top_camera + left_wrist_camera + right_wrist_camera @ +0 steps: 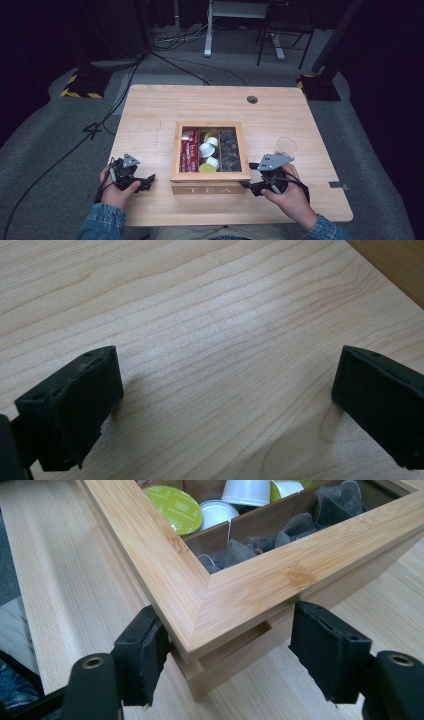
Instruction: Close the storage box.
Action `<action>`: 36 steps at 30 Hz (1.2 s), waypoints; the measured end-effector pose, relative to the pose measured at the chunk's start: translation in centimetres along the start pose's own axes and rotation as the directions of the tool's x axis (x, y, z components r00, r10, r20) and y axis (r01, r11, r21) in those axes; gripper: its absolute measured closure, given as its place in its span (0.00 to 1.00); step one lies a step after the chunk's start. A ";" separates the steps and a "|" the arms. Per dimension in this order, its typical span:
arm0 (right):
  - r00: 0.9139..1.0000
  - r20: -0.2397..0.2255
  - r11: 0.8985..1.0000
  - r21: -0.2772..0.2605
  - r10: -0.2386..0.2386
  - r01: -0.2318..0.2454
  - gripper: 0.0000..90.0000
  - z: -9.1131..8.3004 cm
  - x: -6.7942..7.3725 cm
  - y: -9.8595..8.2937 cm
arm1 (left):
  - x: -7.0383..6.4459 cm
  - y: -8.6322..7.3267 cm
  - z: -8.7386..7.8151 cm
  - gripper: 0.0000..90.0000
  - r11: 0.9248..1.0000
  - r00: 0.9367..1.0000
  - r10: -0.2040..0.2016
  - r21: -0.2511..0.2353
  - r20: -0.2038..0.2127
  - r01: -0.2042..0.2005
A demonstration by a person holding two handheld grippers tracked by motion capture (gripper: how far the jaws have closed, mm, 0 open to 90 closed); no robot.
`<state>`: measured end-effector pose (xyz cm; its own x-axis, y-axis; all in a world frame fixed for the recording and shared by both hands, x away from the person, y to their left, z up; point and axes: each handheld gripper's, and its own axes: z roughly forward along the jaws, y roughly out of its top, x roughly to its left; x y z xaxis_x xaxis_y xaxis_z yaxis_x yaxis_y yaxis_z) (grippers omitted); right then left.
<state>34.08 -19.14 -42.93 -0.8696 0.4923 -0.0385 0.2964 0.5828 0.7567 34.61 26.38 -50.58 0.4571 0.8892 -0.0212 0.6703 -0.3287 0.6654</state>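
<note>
The tea box (210, 176) sits mid-table (150, 110); its glazed lid dims the capsules (206, 149) inside. My right gripper (227, 652) straddles its near-right corner, 2 jaws spread, contact unclear. My left gripper (225, 400) rests released over bare wood.

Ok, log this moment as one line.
left tongs: open, over bare table | right tongs: open, straddling tea box lid corner | lid: closed
</note>
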 end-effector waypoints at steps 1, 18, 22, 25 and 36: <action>1.000 0.000 1.000 0.003 0.002 -0.002 0.34 0.0 0.0 0.0 | 0.0 0.0 0.0 0.00 1.000 1.000 0.000 0.000 0.000 0.000; 1.000 0.020 1.000 0.005 0.010 -0.010 0.27 -1.1 0.7 0.6 | 0.0 0.1 0.0 0.00 1.000 1.000 -0.001 0.002 0.001 0.001; 0.999 -0.019 0.999 -0.033 0.042 -0.042 0.27 -1.2 0.1 0.6 | -0.1 0.0 0.0 0.00 1.000 1.000 -0.001 0.000 0.003 0.001; 0.998 -0.023 0.996 -0.075 0.050 -0.052 0.26 -2.3 -0.7 0.7 | -0.1 -0.2 -0.2 0.01 1.000 1.000 0.008 -0.001 0.010 -0.008; 0.995 0.037 0.988 -0.126 0.094 -0.088 0.18 -6.8 -4.2 -0.7 | -0.1 -0.4 -0.4 0.00 1.000 1.000 0.016 0.004 0.015 -0.016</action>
<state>34.86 -26.01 -38.91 -0.8226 0.5686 0.0081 0.3197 0.4507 0.8335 34.01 26.52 -50.57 0.4764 0.8789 -0.0217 0.6650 -0.3441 0.6629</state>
